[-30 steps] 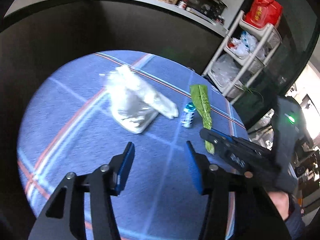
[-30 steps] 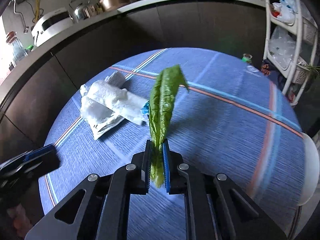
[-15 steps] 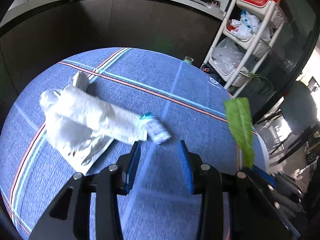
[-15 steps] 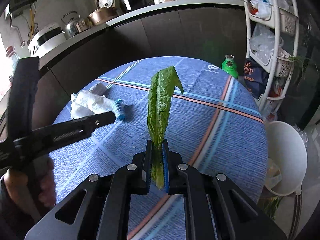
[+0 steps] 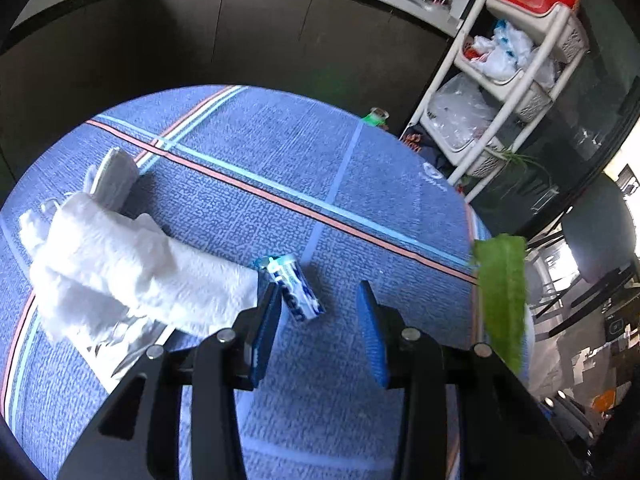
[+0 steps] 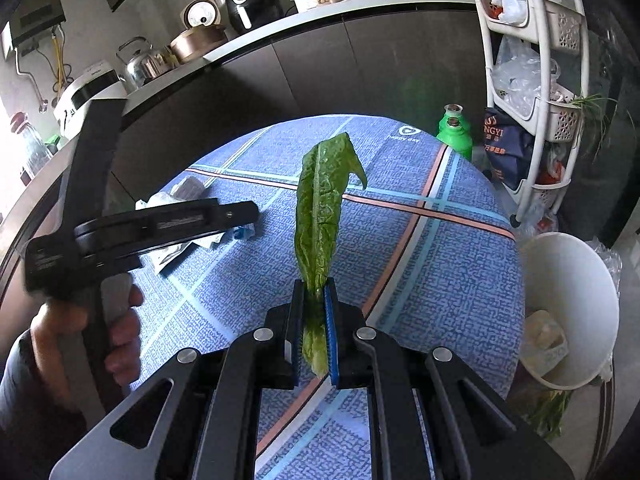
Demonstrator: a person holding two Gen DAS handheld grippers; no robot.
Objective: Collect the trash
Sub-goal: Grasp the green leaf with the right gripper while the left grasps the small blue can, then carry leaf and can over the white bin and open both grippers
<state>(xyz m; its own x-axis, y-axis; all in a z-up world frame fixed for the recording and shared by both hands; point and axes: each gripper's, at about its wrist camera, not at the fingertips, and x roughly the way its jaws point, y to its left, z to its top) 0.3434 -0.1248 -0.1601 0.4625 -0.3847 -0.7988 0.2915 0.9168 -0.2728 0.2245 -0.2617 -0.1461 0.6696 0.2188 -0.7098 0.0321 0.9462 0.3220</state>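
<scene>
While the white bin (image 6: 576,280) at lower right is holding pale scraps, I'm pinching the lettuce leaf (image 6: 320,216) upright in my right gripper (image 6: 314,332) at centre frame; my left gripper (image 5: 320,328) is hanging spread around the small wrapper (image 5: 294,292).

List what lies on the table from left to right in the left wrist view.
Crumpled paper towel → small blue-and-white bottle → green leaf, which is held up at the table's right edge rather than lying on it.

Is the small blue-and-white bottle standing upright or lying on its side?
Lying on its side. The small bottle rests flat on the tablecloth, beside the paper towel.
</scene>
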